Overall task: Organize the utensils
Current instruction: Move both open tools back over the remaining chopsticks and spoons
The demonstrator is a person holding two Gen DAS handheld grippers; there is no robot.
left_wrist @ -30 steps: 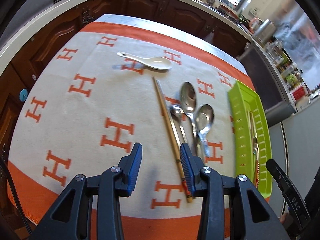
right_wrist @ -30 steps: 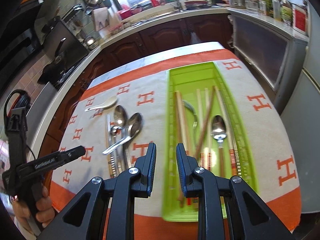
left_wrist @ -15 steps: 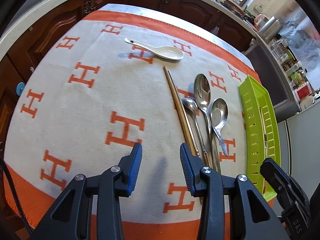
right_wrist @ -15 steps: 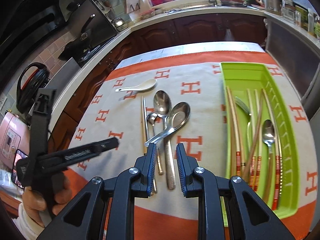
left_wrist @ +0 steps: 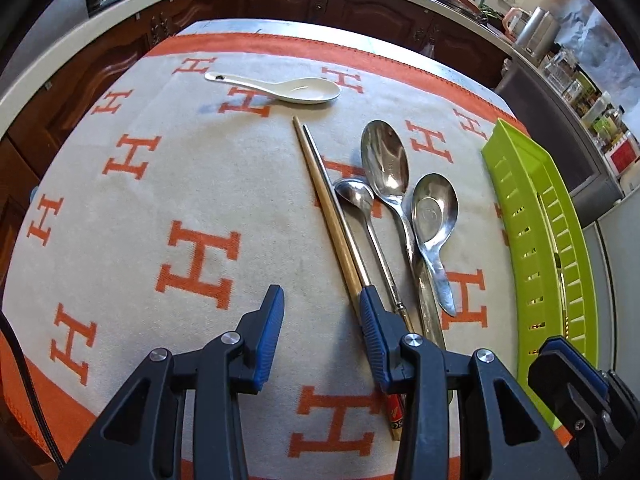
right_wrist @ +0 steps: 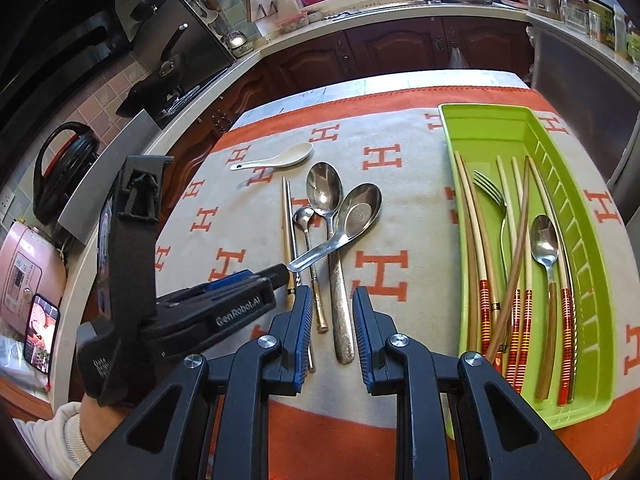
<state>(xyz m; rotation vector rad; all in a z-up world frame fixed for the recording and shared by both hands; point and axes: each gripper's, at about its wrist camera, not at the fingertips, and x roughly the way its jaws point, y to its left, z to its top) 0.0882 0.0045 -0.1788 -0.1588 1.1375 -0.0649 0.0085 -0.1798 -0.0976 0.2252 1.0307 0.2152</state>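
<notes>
A fuzzy cream cloth (left_wrist: 168,184) with orange H letters and an orange border covers the table. On it lie a glossy white ceramic spoon (left_wrist: 280,89), a pair of chopsticks (left_wrist: 332,216), one pale wood and one thin metal, and three shiny steel spoons (left_wrist: 390,184) whose handles cross. The left gripper (left_wrist: 322,320) hangs over the cloth with its ribbed blue pads apart and nothing between them, the right pad just above the chopsticks. The right gripper (right_wrist: 329,322) is likewise released, pads apart above the textured handle of the largest spoon. Only the right view looks into the slotted green plastic tray (right_wrist: 592,280), showing red-banded chopsticks (right_wrist: 486,292), a fork (right_wrist: 496,204) and a wooden-handled spoon (right_wrist: 546,248); the left view sees merely its outer wall.
</notes>
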